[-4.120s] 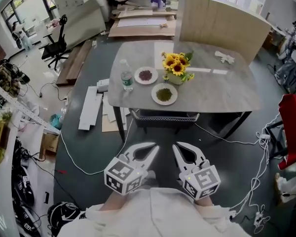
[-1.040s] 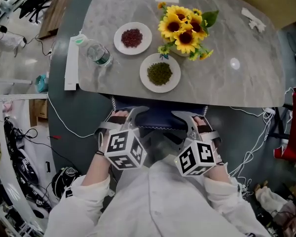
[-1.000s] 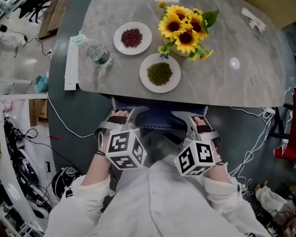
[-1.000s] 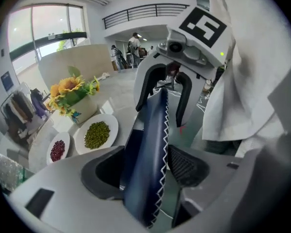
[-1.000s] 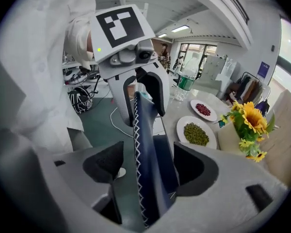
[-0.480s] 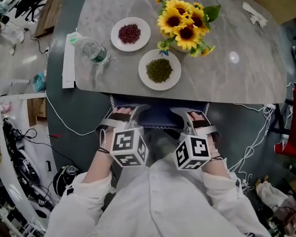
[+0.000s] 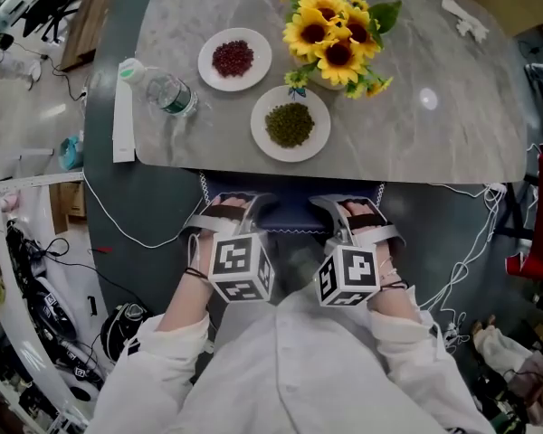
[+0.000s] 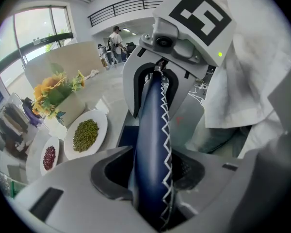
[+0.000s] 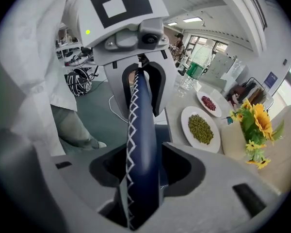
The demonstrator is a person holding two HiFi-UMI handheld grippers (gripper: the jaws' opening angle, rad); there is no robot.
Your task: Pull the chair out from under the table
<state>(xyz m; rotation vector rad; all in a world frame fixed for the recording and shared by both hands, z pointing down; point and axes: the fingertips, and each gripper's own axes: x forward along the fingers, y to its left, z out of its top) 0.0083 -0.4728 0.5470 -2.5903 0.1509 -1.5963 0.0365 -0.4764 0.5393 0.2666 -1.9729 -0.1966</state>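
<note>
The chair is tucked under the grey table point(image 7: 434, 143); only its navy backrest point(image 7: 290, 217) with white zigzag stitching shows at the table's near edge. My left gripper point(image 7: 232, 212) and right gripper point(image 7: 347, 212) sit side by side on its top edge. Both sets of jaws have just been closing, with the backrest between them. In the left gripper view the backrest point(image 8: 153, 144) runs between the pads of the left gripper point(image 8: 153, 181), which press on it. The right gripper view shows the same: the backrest point(image 9: 139, 140) is clamped in the right gripper point(image 9: 140, 181).
On the table stand a plate of green beans point(image 7: 290, 124), a plate of red beans point(image 7: 234, 59), a sunflower vase point(image 7: 335, 43) and a water bottle point(image 7: 166, 90). White cables point(image 7: 118, 229) trail on the dark floor at the left. Clutter lines the far left.
Both grippers have sunk a little onto the backrest's top edge and their jaws have narrowed onto it. Since the earliest frame the person has come up to the table.
</note>
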